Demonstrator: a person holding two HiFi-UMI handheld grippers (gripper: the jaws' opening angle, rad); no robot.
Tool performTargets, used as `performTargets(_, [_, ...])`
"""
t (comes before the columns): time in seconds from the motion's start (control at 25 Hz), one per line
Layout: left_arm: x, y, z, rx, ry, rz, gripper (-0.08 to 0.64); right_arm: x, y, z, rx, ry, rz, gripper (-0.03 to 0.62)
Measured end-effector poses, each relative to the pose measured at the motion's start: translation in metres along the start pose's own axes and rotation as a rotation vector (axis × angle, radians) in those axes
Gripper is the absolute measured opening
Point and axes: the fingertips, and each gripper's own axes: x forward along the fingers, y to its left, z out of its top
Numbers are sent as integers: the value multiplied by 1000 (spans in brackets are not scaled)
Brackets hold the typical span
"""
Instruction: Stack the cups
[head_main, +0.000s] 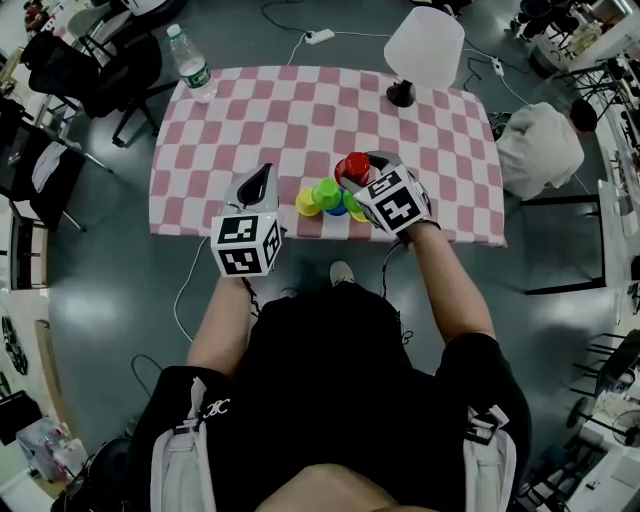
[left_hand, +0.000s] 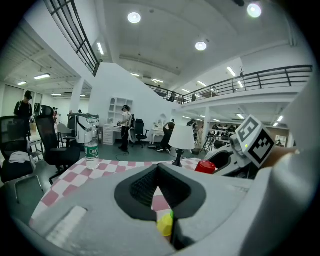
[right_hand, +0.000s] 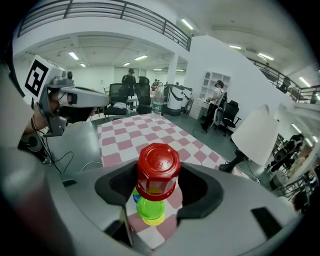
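Right gripper (right_hand: 156, 187) is clamping the upturned red cup (right_hand: 158, 170) in its fingers, just above the green cup (right_hand: 150, 207); left gripper (left_hand: 162, 200) is idling, fingers clenched empty.

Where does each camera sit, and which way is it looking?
Head view: on the person's head, facing steeply down at the checkered table; shows the arms, left gripper and right gripper.
Left gripper view: on the left gripper, facing nearly level across the table toward the water bottle and lamp; shows its own jaws.
Right gripper view: on the right gripper, tilted down at the green cup; shows its jaws gripping the red cup.
Shared: all three show the lamp.
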Motion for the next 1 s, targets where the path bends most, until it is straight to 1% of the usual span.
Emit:
performTargets(0.28, [-3,7,-4,-8,5,5,15,6,18,-10,-11,20,29,252])
performTargets(0.72, [1,5,-1,-8,9,13,15,11,26,-24,-19,47,62,252])
performTargets(1.0, [0,4,-1,-9,8,22,15,14,26,-26,-3,26,55,253])
